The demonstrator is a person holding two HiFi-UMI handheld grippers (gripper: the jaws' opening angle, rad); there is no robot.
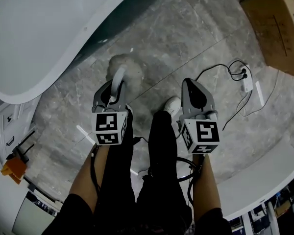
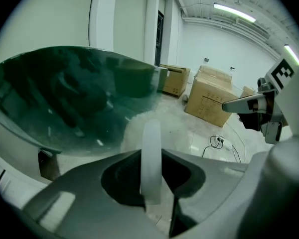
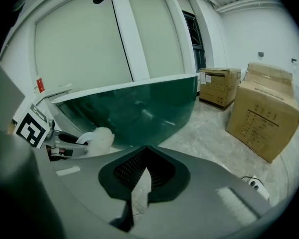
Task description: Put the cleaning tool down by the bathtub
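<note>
Beside the bathtub (image 1: 34, 43), the left gripper (image 1: 114, 90) had its jaws closed on the thin white handle (image 2: 150, 158) of the cleaning tool (image 1: 122, 71); the handle ran up between the jaws and the tool's fluffy white head (image 3: 100, 138) stuck out past them toward the tub's dark green wall; the head appeared to hang clear of the marble floor (image 1: 186, 38), though the head view could not settle that. The right gripper (image 1: 190, 84) hovered alongside, near the left one but apart from it, its jaws together with nothing between them; cardboard boxes (image 3: 263, 114) and a power strip (image 1: 245, 82) lay well off to the right.

As a judgement, the carrying part looked done, since the tool was already next to the tub; the putting down itself was not yet done; what remained was to lower the left gripper until the tool rested on the floor by the tub, then part the jaws and draw away.
</note>
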